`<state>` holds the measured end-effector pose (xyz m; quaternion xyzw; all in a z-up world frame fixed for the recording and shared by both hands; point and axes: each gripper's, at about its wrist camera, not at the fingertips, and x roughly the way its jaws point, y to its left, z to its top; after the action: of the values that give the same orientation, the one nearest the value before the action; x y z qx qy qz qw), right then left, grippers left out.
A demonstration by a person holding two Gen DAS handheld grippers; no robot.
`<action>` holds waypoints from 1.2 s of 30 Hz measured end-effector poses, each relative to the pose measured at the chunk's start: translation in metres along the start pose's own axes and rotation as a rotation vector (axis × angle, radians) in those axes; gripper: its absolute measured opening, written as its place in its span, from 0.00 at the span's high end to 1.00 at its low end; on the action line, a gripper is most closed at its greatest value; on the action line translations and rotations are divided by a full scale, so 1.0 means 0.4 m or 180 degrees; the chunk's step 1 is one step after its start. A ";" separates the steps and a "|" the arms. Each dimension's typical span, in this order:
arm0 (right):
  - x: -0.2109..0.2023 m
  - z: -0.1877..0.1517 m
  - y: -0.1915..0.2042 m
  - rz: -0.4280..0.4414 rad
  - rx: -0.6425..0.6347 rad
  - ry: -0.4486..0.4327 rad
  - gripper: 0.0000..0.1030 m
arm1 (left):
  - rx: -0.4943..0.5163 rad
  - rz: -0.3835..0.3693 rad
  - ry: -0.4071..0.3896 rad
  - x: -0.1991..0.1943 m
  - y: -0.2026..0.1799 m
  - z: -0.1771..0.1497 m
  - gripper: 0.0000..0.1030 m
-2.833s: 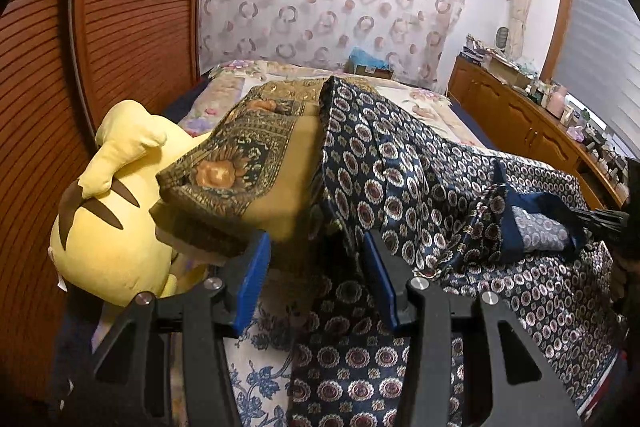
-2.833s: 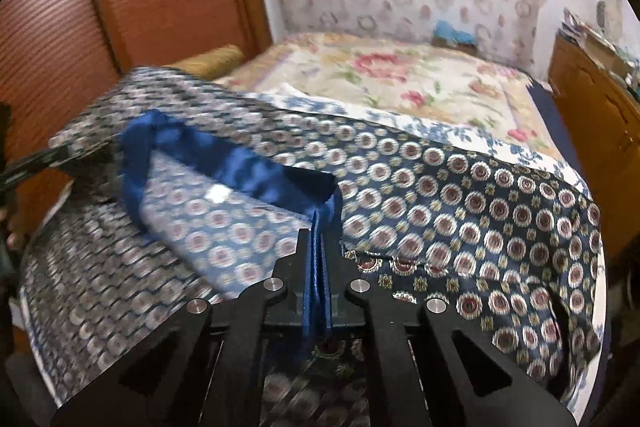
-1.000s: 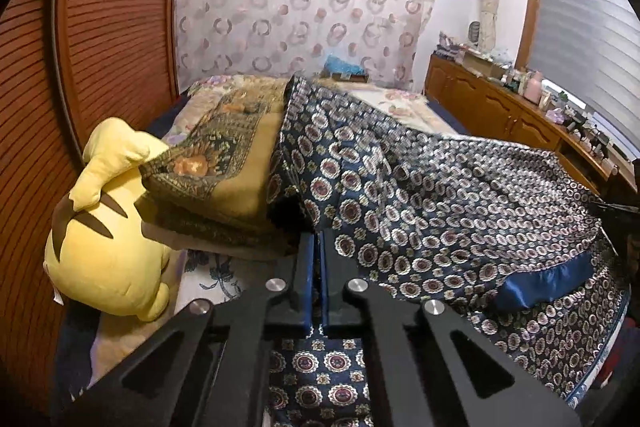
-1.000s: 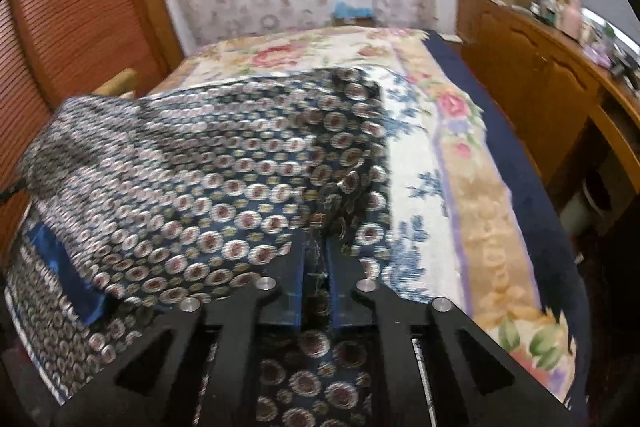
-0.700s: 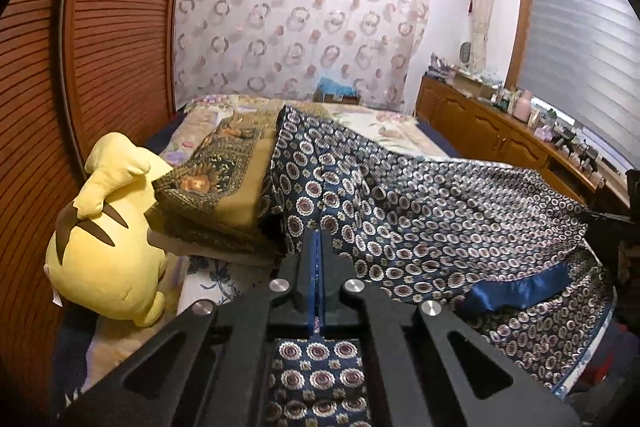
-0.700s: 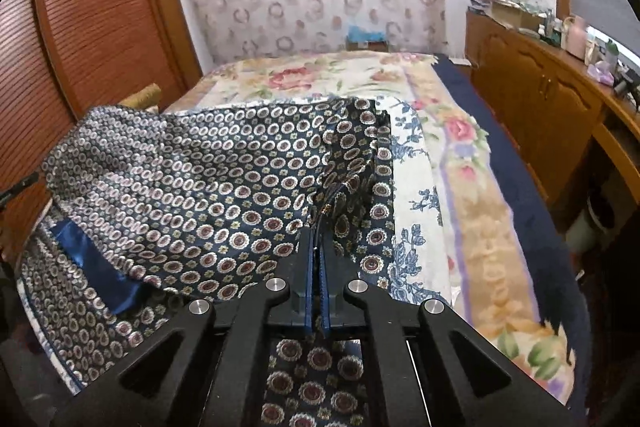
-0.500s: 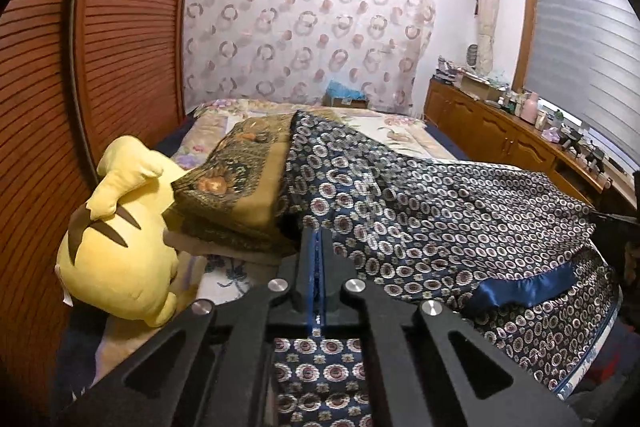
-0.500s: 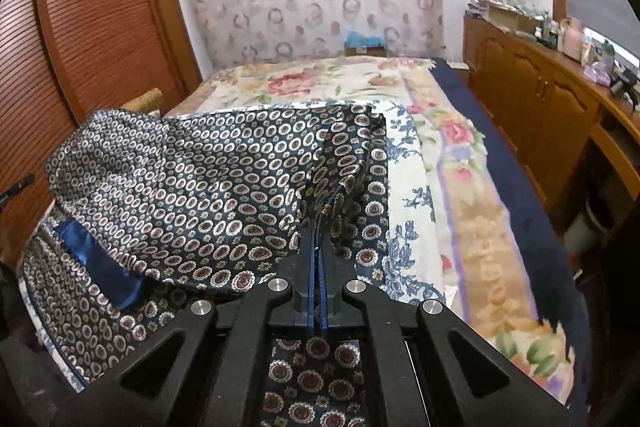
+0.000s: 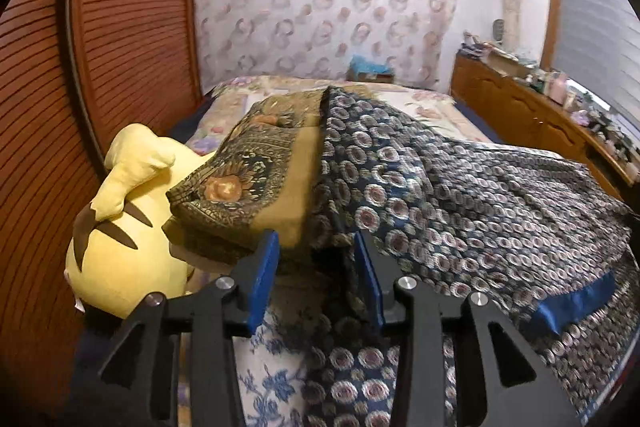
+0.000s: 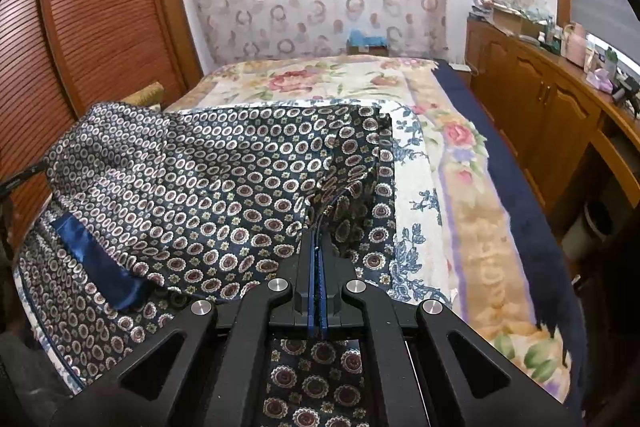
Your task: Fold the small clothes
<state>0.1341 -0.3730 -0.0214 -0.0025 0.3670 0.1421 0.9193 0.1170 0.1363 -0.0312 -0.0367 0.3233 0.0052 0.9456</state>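
A navy garment with a circle pattern (image 9: 460,195) lies spread over the bed, a plain blue band (image 9: 572,303) along one fold. In the left wrist view my left gripper (image 9: 318,247) has its jaws opening; the cloth's edge lies between and below the blue pads (image 9: 262,283) without being pressed. In the right wrist view the same garment (image 10: 224,179) covers the near left of the bed. My right gripper (image 10: 318,239) is shut on a raised fold of it, which tents up from the pads.
A yellow plush toy (image 9: 120,227) and a folded gold-patterned cloth (image 9: 256,179) lie left of the garment. A slatted wooden wall (image 9: 80,67) runs along the left. A floral bedspread (image 10: 460,187) stretches right, with a wooden cabinet (image 10: 540,115) beyond.
My left gripper, shut on the garment's edge a second ago, has parted its jaws and let the cloth go. My right gripper stays shut on its fold.
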 end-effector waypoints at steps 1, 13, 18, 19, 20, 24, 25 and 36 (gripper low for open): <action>0.002 0.000 -0.001 0.0005 0.0000 0.0001 1.00 | 0.0019 -0.0027 -0.0031 0.002 -0.002 0.001 0.88; -0.051 -0.015 -0.035 0.0054 0.0163 -0.0172 1.00 | -0.0095 -0.0374 -0.0241 -0.124 -0.012 -0.038 1.00; -0.096 -0.047 -0.041 0.0041 0.0126 -0.0109 1.00 | -0.0135 -0.0386 -0.0197 -0.170 -0.001 -0.068 1.00; -0.105 -0.053 -0.041 0.0034 0.0115 -0.0094 1.00 | -0.0138 -0.0386 -0.0184 -0.175 -0.001 -0.078 1.00; -0.114 -0.060 -0.042 0.0029 0.0111 -0.0078 1.00 | -0.0133 -0.0380 -0.0176 -0.179 -0.001 -0.089 1.00; -0.148 -0.090 -0.046 0.0006 0.0159 -0.0052 1.00 | -0.0162 -0.0339 -0.0129 -0.197 -0.001 -0.146 1.00; -0.154 -0.098 -0.047 0.0008 0.0188 -0.0034 1.00 | -0.0182 -0.0347 -0.0124 -0.202 0.003 -0.155 1.00; -0.181 -0.125 -0.037 -0.0184 0.0131 0.0033 0.98 | -0.0205 -0.0270 0.0134 -0.199 0.019 -0.206 0.96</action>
<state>0.0543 -0.4113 -0.0107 0.0051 0.3744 0.1079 0.9210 0.0032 0.1389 -0.0480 -0.0809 0.3410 -0.0252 0.9362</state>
